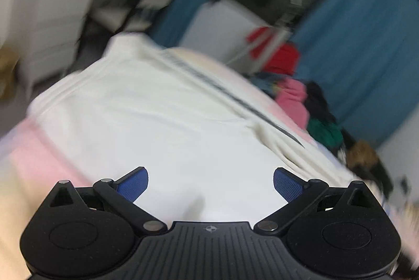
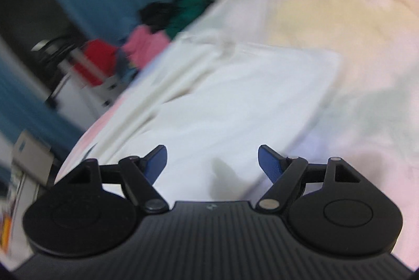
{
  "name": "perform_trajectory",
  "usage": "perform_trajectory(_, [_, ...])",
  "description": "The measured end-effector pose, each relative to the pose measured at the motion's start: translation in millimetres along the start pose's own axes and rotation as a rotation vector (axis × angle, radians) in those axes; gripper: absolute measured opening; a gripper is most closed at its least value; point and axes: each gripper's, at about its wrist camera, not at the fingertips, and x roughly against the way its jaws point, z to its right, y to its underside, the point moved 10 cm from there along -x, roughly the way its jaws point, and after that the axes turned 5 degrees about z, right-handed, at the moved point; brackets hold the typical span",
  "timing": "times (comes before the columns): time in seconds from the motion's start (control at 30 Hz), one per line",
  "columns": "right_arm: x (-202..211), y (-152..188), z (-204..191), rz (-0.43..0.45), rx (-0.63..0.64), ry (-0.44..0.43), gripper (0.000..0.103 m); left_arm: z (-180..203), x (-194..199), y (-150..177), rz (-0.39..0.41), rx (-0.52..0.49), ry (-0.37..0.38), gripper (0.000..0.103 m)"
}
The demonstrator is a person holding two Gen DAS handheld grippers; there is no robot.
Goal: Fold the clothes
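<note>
A white garment [image 1: 162,117] with a dark stripe lies folded and flat on a pastel pink and yellow bed cover [image 1: 28,157]. It also shows in the right wrist view [image 2: 235,102]. My left gripper [image 1: 210,184] is open and empty, just above the garment's near part. My right gripper [image 2: 212,162] is open and empty, above the garment's near edge. Both views are motion-blurred.
A pile of clothes, pink [image 1: 293,99], red [image 1: 284,57], green [image 1: 324,132] and black, lies at the bed's far side, also in the right wrist view [image 2: 146,44]. Blue curtains [image 1: 366,44], a white cabinet [image 1: 222,26] and white drawers [image 1: 49,26] stand beyond.
</note>
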Motion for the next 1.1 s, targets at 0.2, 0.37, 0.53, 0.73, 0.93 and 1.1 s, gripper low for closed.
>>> perform_trajectory(0.2, [-8, -5, 35, 0.014, -0.192, 0.017, 0.080, -80, 11, -40, 0.005, 0.195, -0.053, 0.103])
perform_trajectory(0.37, [-29, 1, 36, -0.040, -0.230, 0.009, 0.080, -114, -4, -27, -0.072, 0.374, -0.040, 0.097])
perform_trajectory(0.53, [-42, -2, 37, -0.073, -0.247, 0.013, 0.080, -139, -4, -36, -0.028, 0.441, -0.060, 0.097])
perform_trajectory(0.73, [-53, -2, 58, -0.099, -0.416, -0.002, 0.080, -143, -25, -30, -0.022, 0.532, -0.008, 0.089])
perform_trajectory(0.93, [-58, -5, 72, -0.085, -0.477, -0.015, 0.080, -134, -47, -38, 0.047, 0.573, 0.045, 0.073])
perform_trajectory(1.1, [-63, -7, 72, -0.087, -0.490, -0.049, 0.080, -122, -37, -51, 0.139, 0.605, 0.165, 0.058])
